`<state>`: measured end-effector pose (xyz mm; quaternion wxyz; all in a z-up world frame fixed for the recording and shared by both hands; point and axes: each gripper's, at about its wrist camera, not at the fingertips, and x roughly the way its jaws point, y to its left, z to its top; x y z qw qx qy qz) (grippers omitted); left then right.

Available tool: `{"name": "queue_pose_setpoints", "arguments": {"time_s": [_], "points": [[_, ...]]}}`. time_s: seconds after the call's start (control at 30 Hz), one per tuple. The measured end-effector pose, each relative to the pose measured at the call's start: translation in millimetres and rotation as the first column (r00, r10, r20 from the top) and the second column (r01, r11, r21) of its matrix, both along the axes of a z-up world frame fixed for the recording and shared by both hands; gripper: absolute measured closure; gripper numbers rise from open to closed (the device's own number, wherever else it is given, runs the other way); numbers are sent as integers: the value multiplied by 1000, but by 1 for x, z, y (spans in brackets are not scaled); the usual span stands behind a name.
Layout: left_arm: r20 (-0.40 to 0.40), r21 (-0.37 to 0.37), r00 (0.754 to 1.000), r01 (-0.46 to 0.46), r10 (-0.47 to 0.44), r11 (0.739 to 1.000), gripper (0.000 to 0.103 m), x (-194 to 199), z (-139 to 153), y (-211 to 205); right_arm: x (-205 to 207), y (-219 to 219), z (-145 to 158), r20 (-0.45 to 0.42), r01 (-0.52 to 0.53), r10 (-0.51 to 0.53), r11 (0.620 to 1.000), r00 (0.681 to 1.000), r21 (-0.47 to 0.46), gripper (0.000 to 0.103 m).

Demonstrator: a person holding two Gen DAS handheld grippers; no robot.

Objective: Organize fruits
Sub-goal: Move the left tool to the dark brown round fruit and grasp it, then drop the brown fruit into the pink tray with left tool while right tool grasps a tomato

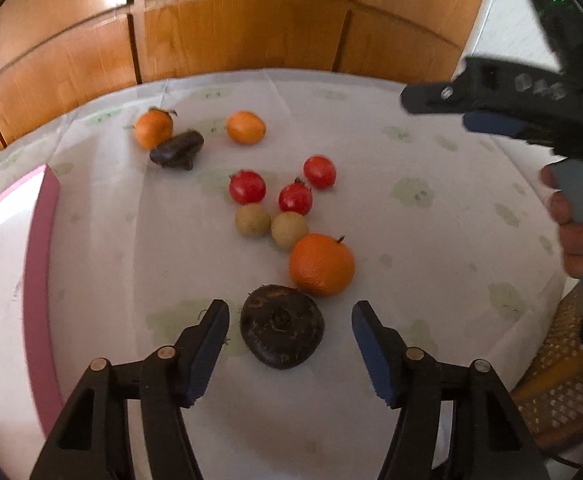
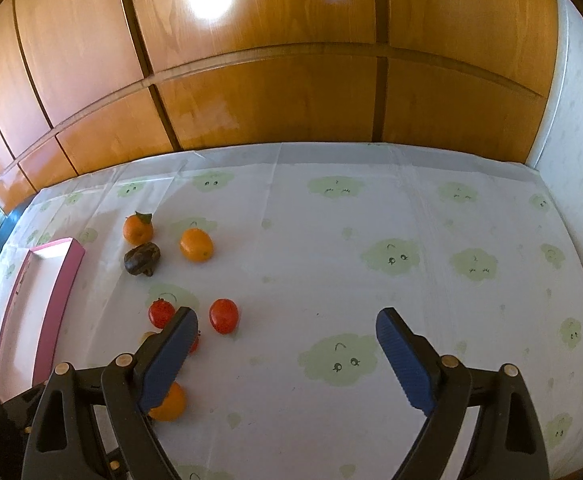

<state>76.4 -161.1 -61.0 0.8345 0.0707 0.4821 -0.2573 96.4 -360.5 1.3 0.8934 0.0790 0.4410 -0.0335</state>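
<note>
Fruits (image 1: pixel 322 264) lying lower centre; left gripper (image 1: pixel 289 344) half open, bracketing dark fruit (image 1: pixel 281 332), pads not touching. Centre first, avoiding orange. Right gripper (image 2: pixel 287 354) wide open, empty.

A home, by its furnishings: wooden cabinet doors (image 2: pixel 259 92) stand beyond the hand-held gripper (image 2: pixel 287 344), a cloud-print cloth (image 2: pixel 391 256) covers the surface beneath it, and a wicker chair (image 1: pixel 563 380) sits right of the other.
</note>
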Motion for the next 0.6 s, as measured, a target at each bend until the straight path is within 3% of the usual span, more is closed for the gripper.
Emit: {"name": "queue_pose_setpoints", "arguments": {"time_s": [0.07,0.1,0.13,0.37,0.6], "points": [[-3,18,1000,-4,5,1000,40,3,-7,-3,1,-1,-2,-13,0,0,1000,1000,9,12],[-9,23,1000,-6,6,1000,54,4,-11,-2,2,-1,-3,-17,2,-2,1000,1000,14,14],[-12,24,1000,-8,9,1000,56,5,-14,-1,2,-3,-4,-21,6,-6,1000,1000,17,16],[5,-36,998,-60,60,998,56,-5,-6,28,6,-9,-15,-90,37,-30,997,995,75,46],[47,-101,988,-145,150,984,56,-11,26,76,8,20,-30,-154,-99,121,985,981,140,67]]}}
